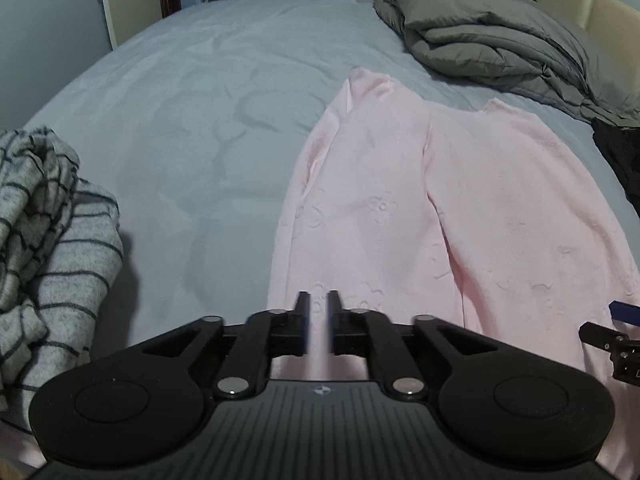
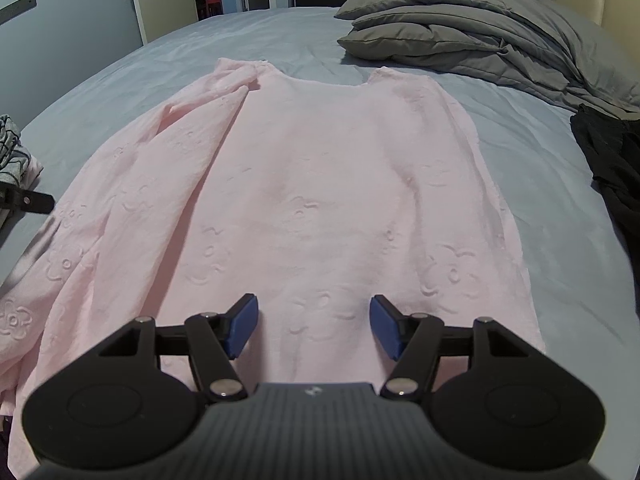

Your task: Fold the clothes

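Pink top (image 2: 312, 200) lies spread on the bed (image 1: 180, 120), neck end away from the cameras, hem nearest the tools. Its left side is gathered in loose ridges, the sleeve running along the body; right side flatter. No crisp fold shows, so folding of this piece looks unfinished. Left tool (image 1: 319, 312) nearly pressed together at the hem's left part, pink cloth in the narrow gap, likely pinching it. Right tool (image 2: 314, 324) spread wide above the hem, holding nothing. Striped garment (image 1: 48, 240) bunched at left, dark garment (image 2: 612, 168) at right, grey duvet (image 2: 480, 36) behind.
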The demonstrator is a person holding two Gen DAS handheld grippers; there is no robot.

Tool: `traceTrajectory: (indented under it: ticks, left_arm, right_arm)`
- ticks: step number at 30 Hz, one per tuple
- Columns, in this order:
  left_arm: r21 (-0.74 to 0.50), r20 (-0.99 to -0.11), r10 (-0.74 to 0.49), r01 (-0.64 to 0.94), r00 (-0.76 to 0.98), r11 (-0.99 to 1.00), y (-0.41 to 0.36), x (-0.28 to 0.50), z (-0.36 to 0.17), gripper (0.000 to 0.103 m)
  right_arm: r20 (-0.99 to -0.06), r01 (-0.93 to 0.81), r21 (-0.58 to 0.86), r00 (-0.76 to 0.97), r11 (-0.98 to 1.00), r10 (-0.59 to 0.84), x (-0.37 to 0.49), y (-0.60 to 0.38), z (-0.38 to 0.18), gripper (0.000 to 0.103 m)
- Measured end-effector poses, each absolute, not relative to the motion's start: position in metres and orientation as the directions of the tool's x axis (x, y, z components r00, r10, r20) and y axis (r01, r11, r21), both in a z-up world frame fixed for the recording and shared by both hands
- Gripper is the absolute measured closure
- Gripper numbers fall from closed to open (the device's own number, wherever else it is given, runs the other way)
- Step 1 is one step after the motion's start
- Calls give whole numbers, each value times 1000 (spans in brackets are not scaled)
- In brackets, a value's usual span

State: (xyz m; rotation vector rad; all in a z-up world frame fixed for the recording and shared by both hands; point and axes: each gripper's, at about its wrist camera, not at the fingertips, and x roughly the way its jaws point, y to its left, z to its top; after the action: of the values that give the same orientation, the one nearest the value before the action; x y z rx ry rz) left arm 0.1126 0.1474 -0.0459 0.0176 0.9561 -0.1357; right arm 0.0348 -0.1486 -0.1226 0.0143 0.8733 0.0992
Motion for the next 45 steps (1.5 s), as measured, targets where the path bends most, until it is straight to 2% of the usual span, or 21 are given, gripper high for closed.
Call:
traceTrajectory:
  ticks: [1, 2, 6, 7, 8, 10, 13, 17, 28, 33, 45]
  left_arm:
    - [-47, -816, -110, 125, 567, 991, 147, 113, -47, 60]
    - [-48, -817, -112, 126, 566, 991, 148, 113, -49, 46]
    - [-28, -831, -98, 134, 548, 991, 143, 114, -59, 45]
    - [-27, -838, -94, 131, 537, 991, 143, 114, -64, 49]
    - [-26, -846, -90, 129, 525, 991, 142, 115, -68, 66]
    - [-36, -858, -91, 116, 506, 993, 144, 117, -75, 88]
    - [-23, -858, -80, 117, 507, 993, 145, 117, -76, 103]
    - [-4, -825, -42, 69, 564, 998, 152, 114, -60, 103]
    - [-31, -709, 81, -146, 700, 989, 220, 147, 30, 103]
    - [36, -665, 162, -186, 729, 982, 248, 179, 58, 103]
    - [127, -642, 279, -259, 714, 957, 288, 238, 65, 103]
  right_arm:
    - [-764, -81, 54, 638, 995, 94, 35, -149, -122, 38]
    - [-764, -82, 54, 638, 995, 94, 35, -149, -122, 38]
    - [-766, -79, 57, 636, 995, 94, 36, -149, -124, 38]
    - [-767, -79, 57, 635, 995, 94, 36, -149, -124, 38]
    - [-767, -79, 56, 635, 995, 94, 36, -149, -124, 38]
    - [-768, -80, 55, 634, 995, 94, 35, -148, -124, 38]
    - [-769, -79, 56, 632, 995, 93, 36, -149, -125, 38]
    - [-772, -77, 56, 628, 995, 92, 37, -149, -127, 38]
    - [-777, -82, 54, 622, 995, 93, 38, -149, -130, 37]
    - [-782, -84, 47, 616, 995, 88, 38, -150, -133, 37]
    - [-798, -103, 24, 597, 994, 81, 43, -154, -136, 36]
